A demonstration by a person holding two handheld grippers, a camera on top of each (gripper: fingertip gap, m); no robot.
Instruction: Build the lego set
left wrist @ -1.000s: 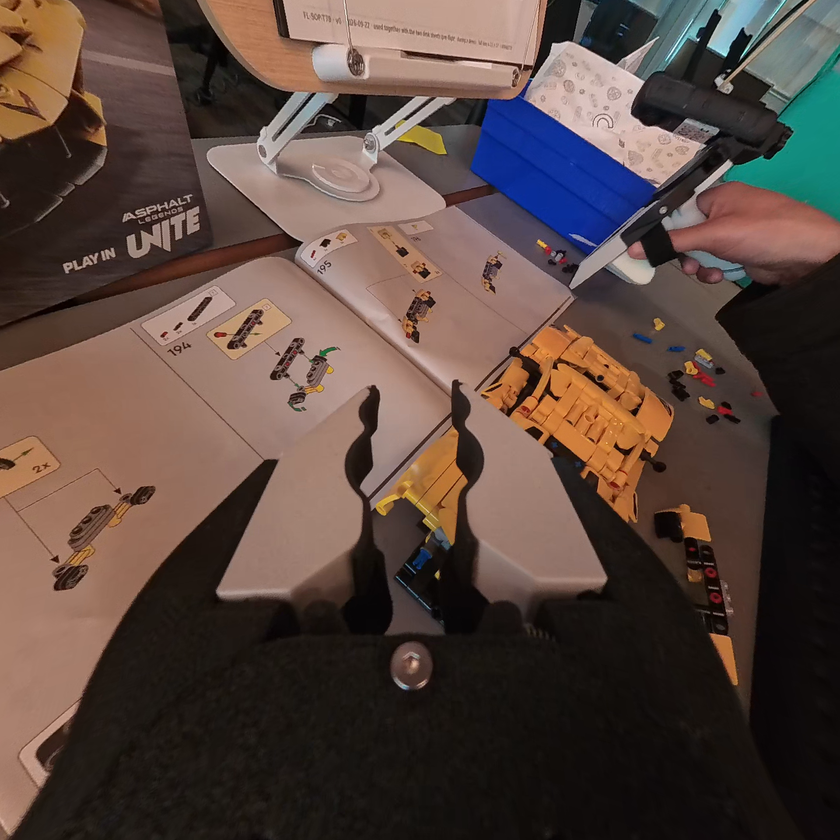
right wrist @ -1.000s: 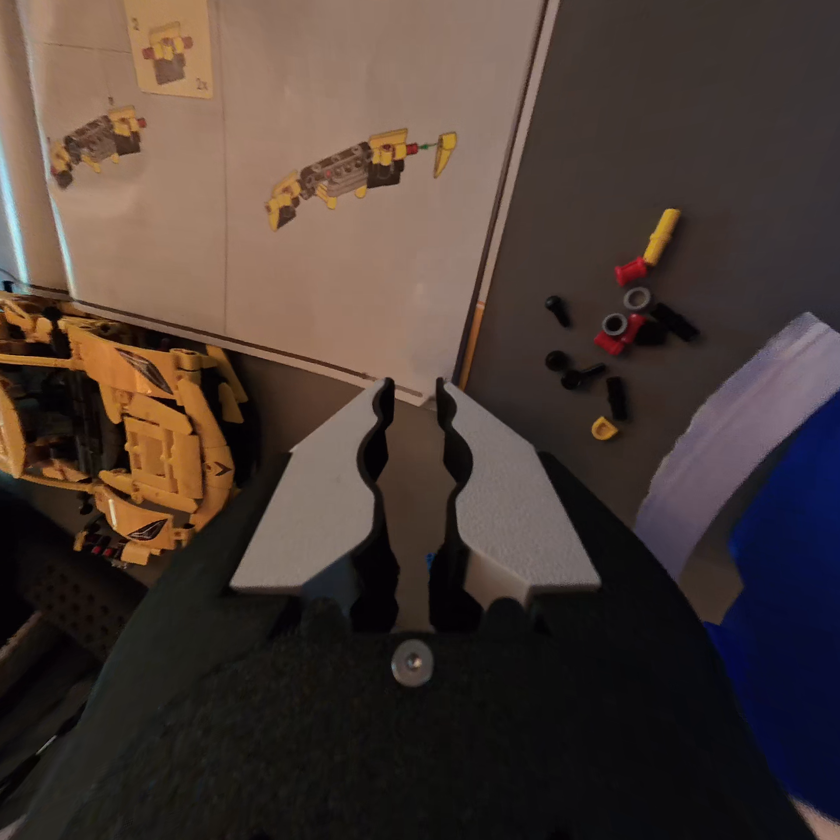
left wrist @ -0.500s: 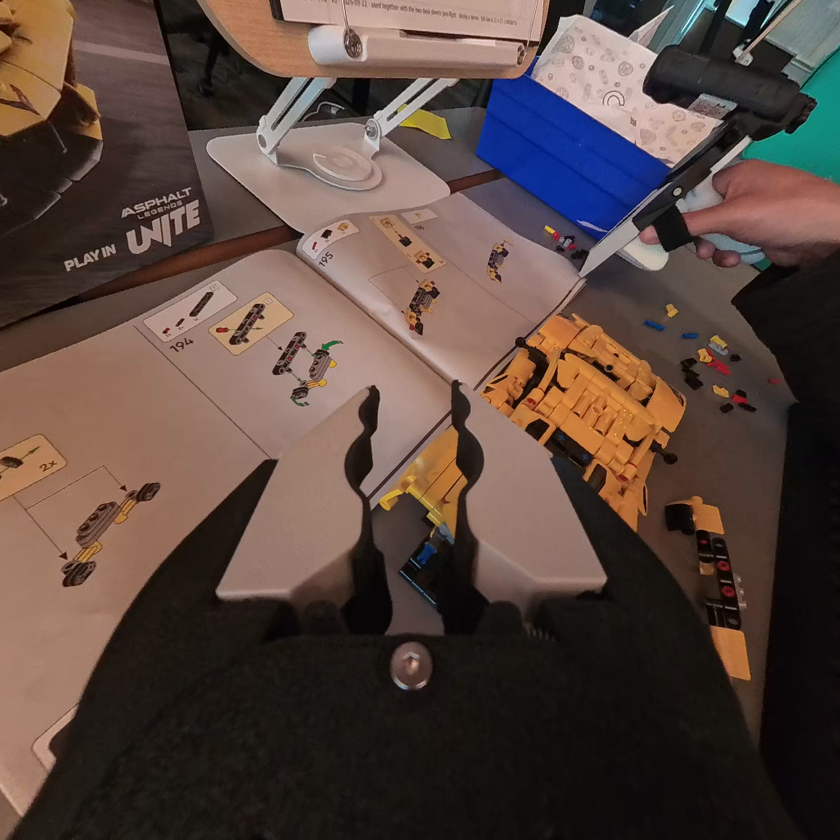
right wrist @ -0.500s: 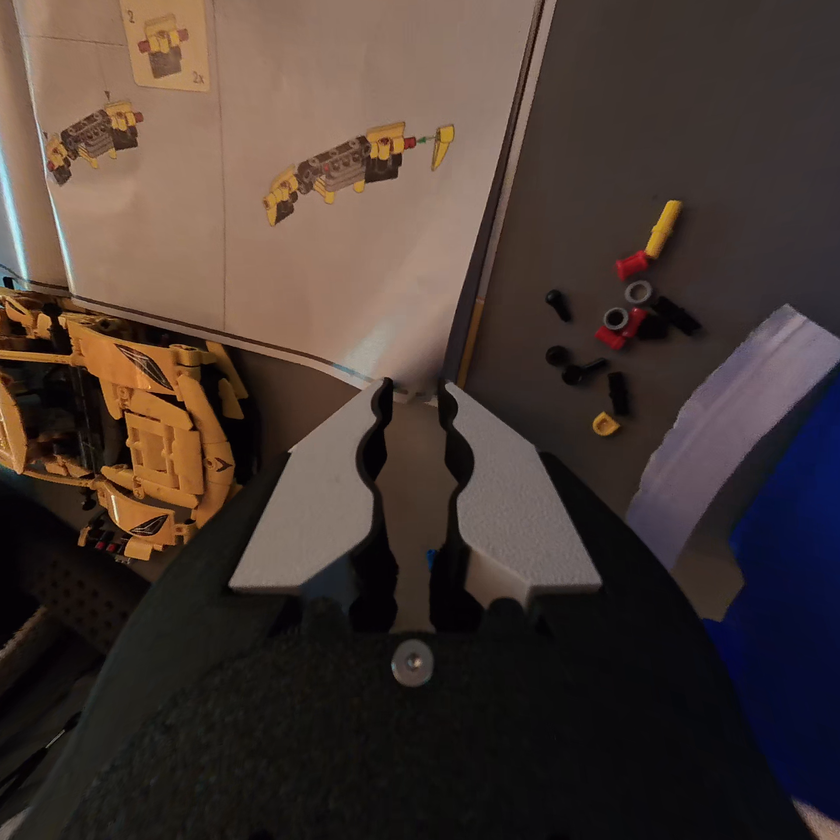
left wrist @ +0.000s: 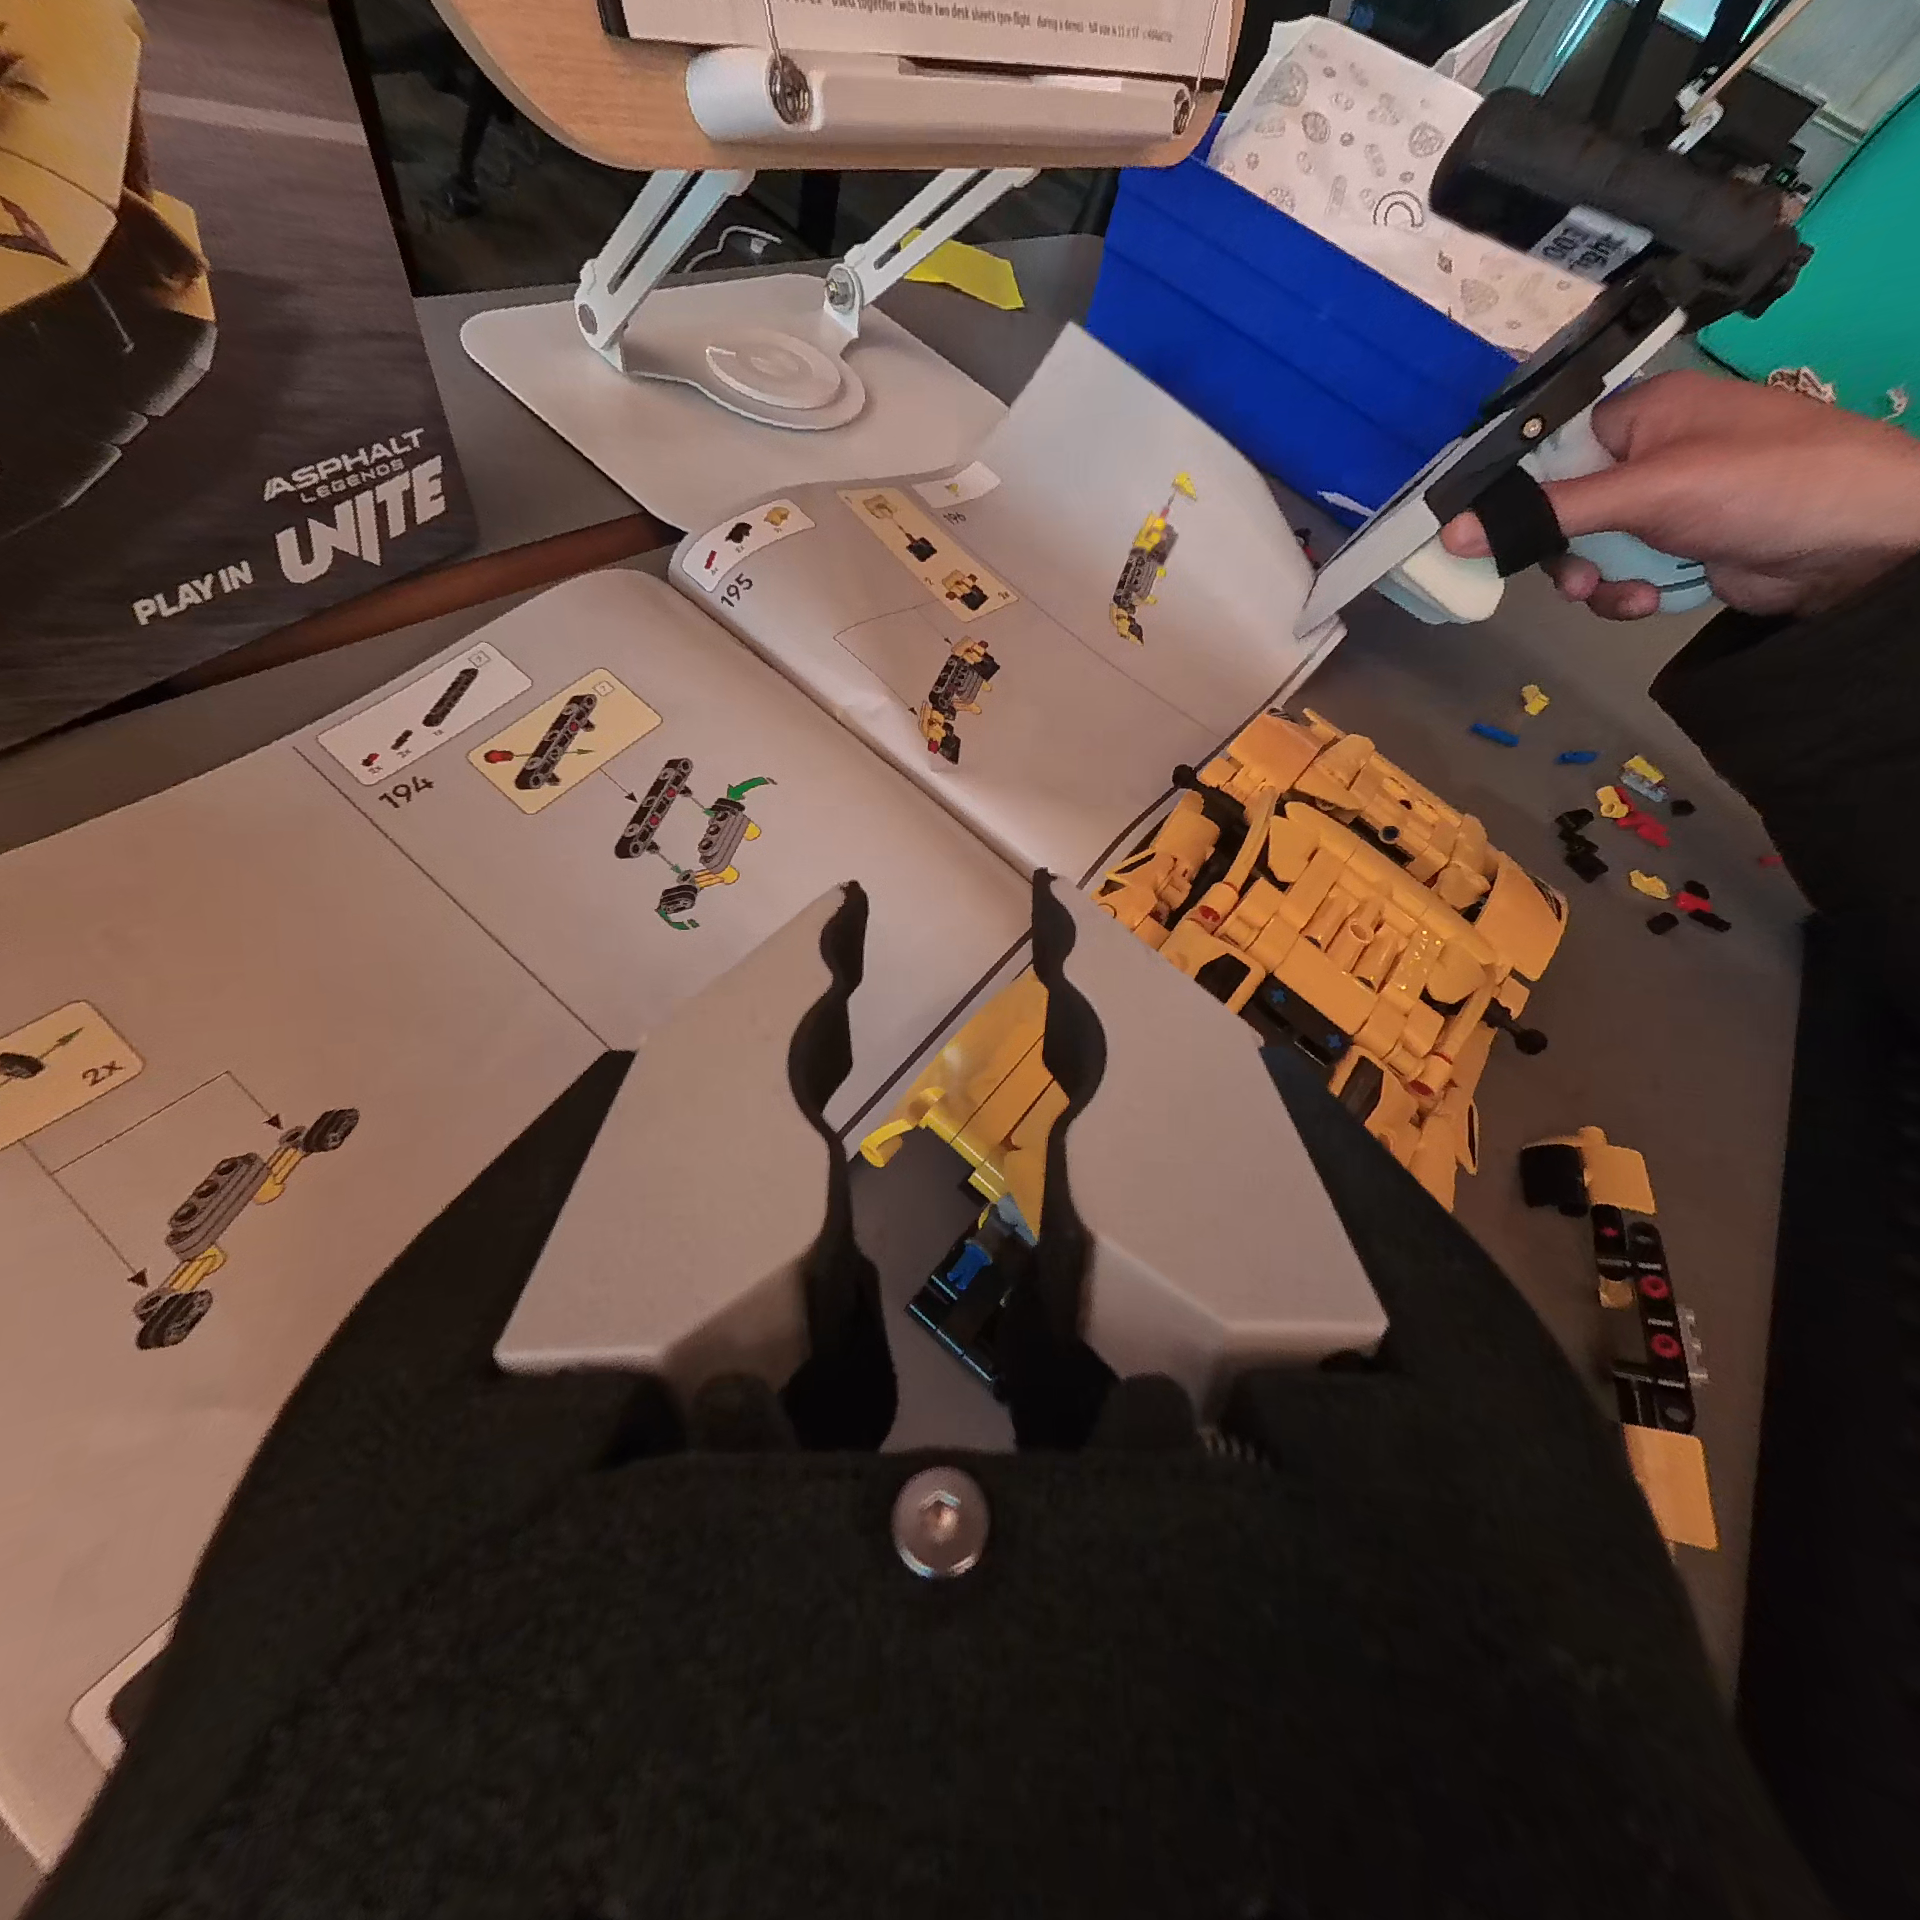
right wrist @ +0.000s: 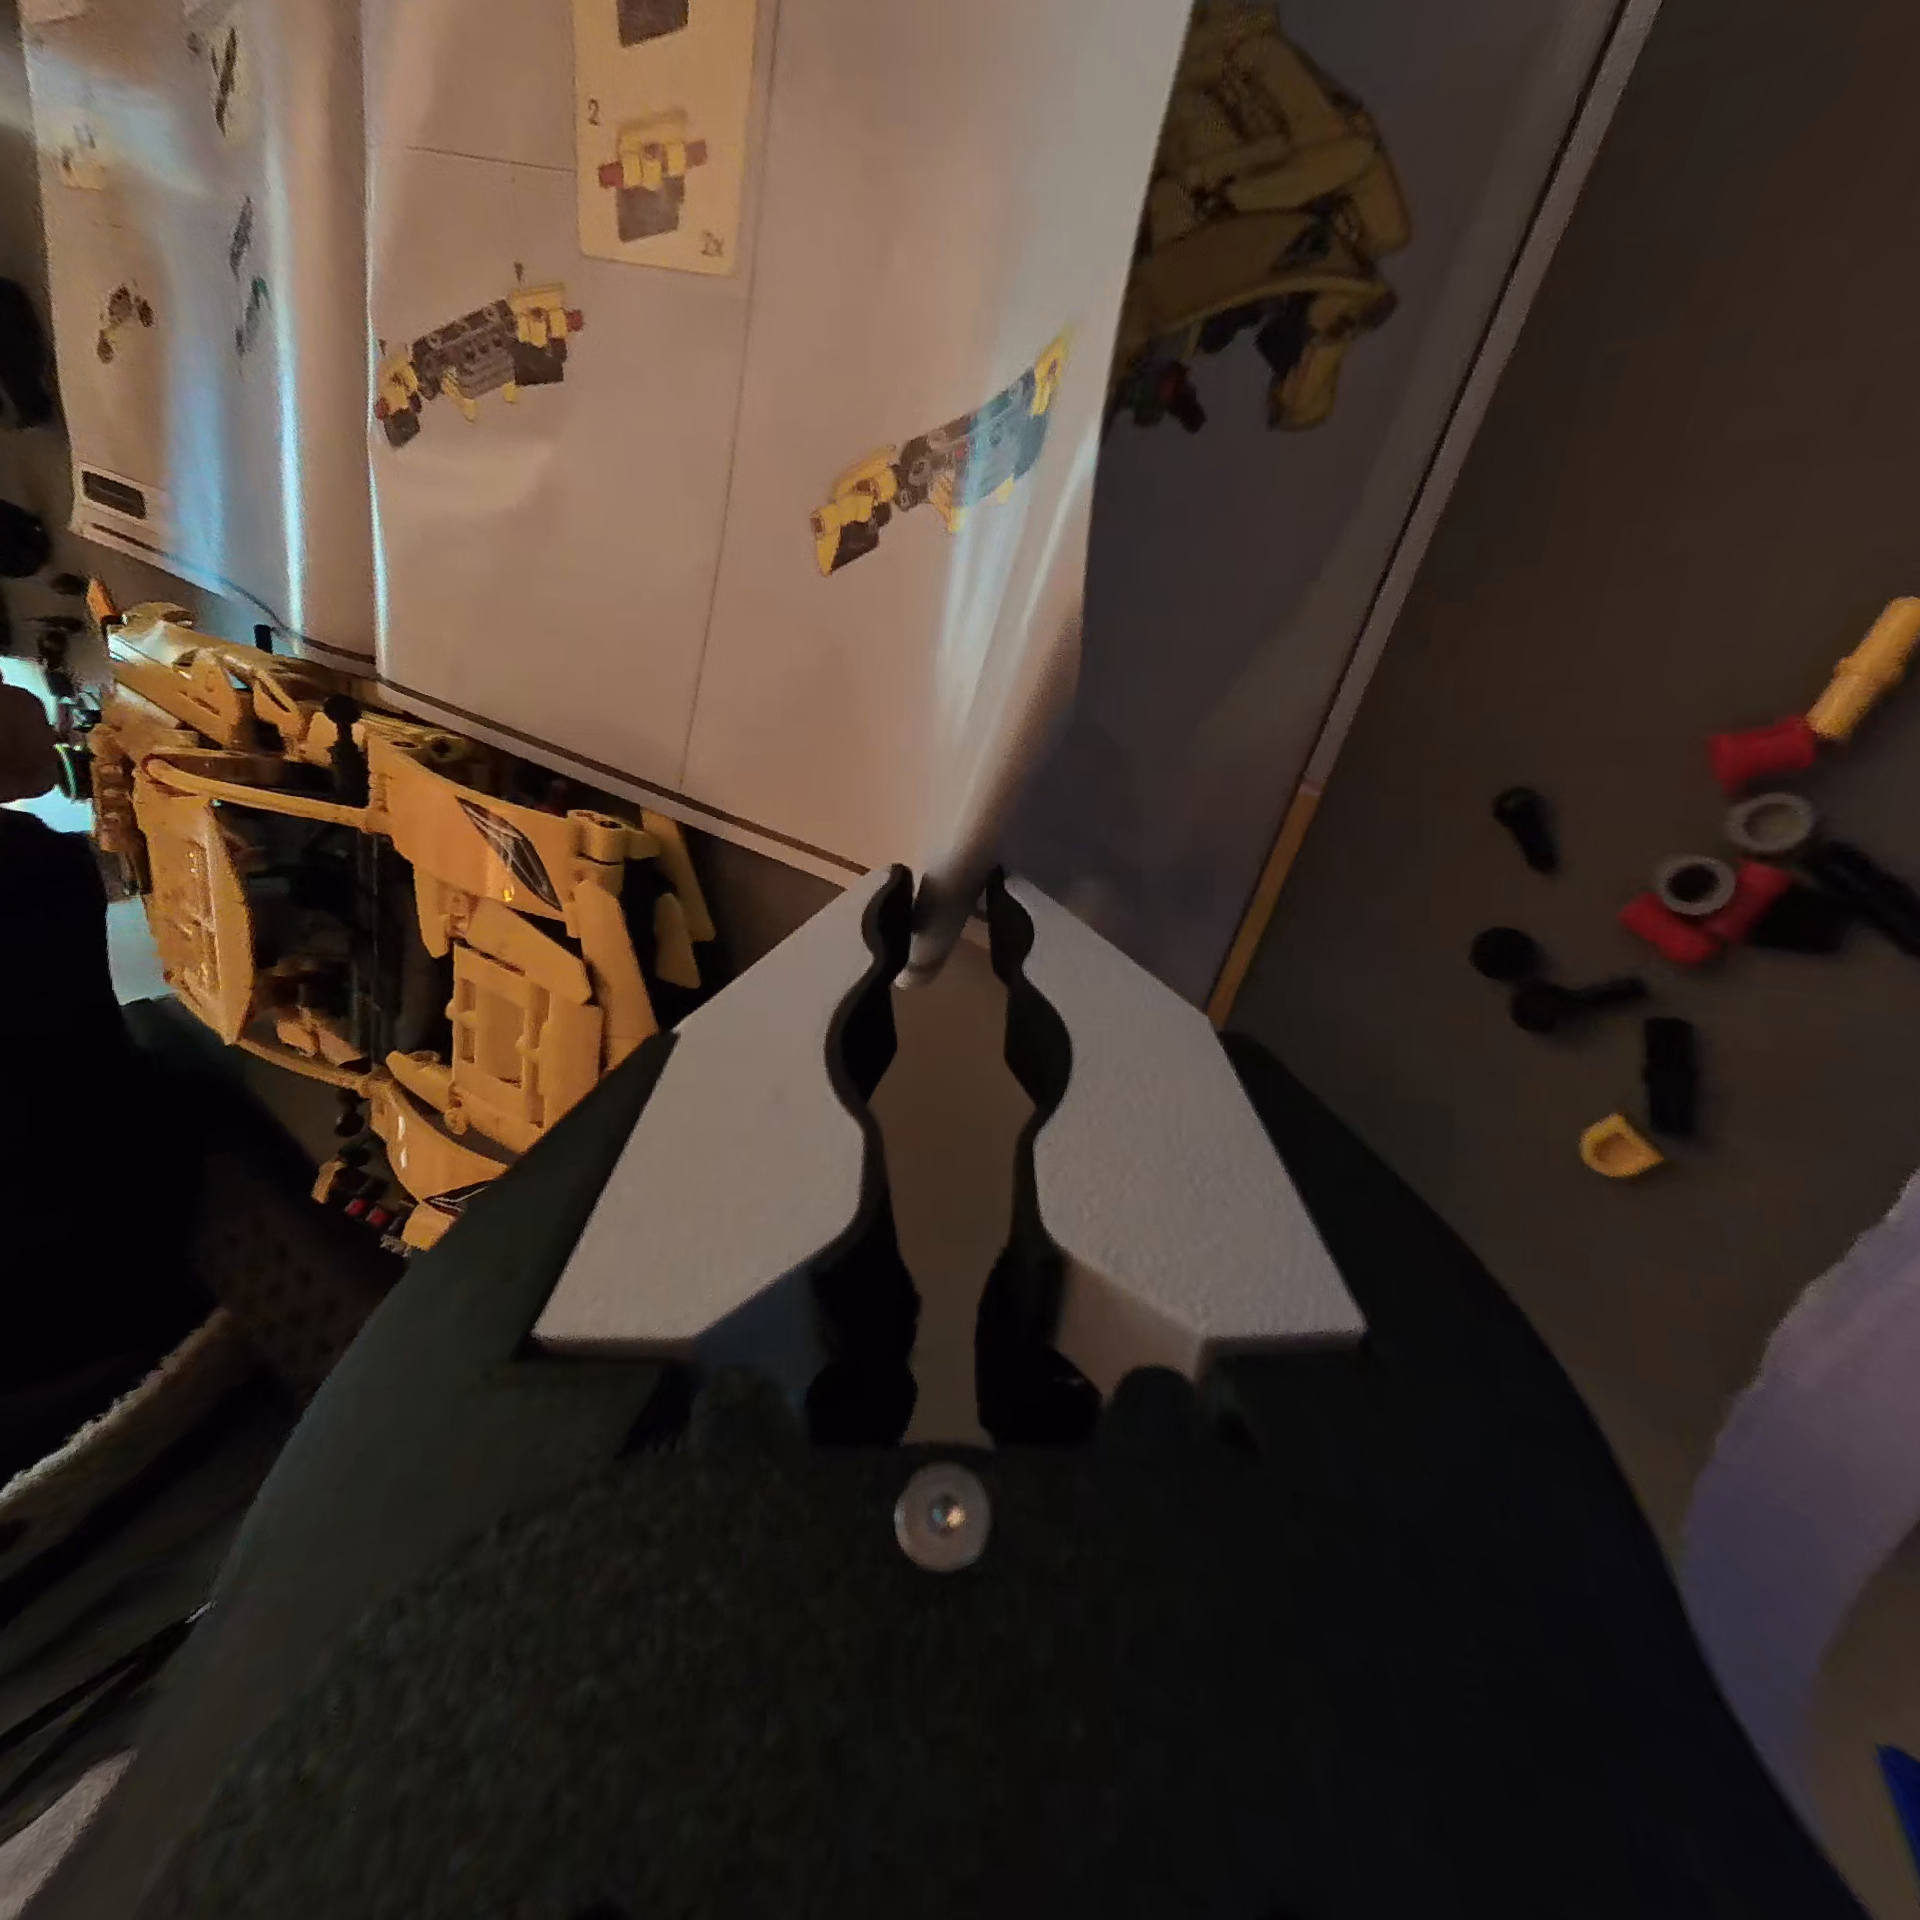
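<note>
Left wrist view, gripper: the left gripper (left wrist: 943, 899) hangs over the open instruction booklet (left wrist: 582, 862), its fingers apart and holding nothing.
Left wrist view, model: the yellow car model (left wrist: 1340, 935) lies on the grey surface (left wrist: 1621, 1060) just past the booklet's right edge; a smaller yellow, black and blue sub-assembly (left wrist: 987, 1174) lies under the left fingers, partly hidden.
Left wrist view, other hand: the right gripper (left wrist: 1314, 623), gripped by a hand (left wrist: 1725, 499), has the corner of the booklet's right page (left wrist: 1122, 499), which curls up off the surface.
Left wrist view, surroundings: a blue bin (left wrist: 1278, 312) with patterned paper, a white stand (left wrist: 727, 353), the set's box (left wrist: 208, 343), and a black and yellow strip of parts (left wrist: 1642, 1320) near the right edge.
Right wrist view, gripper: the right gripper (right wrist: 943, 883) has its fingers nearly together on the lifted page corner (right wrist: 940, 914); a narrow gap shows behind the tips.
Right wrist view, model: the car (right wrist: 416, 925) sits left, below the booklet's edge.
Right wrist view, loose parts: red, black, grey and yellow pins (right wrist: 1683, 914) lie scattered on the right, well apart from the car.
Progress: the body looks largely built; sub-assemblies and many small parts are unattached, so a good share seems left.
Step in hand: likely a page turn to the next instructions.
In the way: the car sits tight against the booklet's edge but off the lifted leaf; the thin page could slip or crease.
</note>
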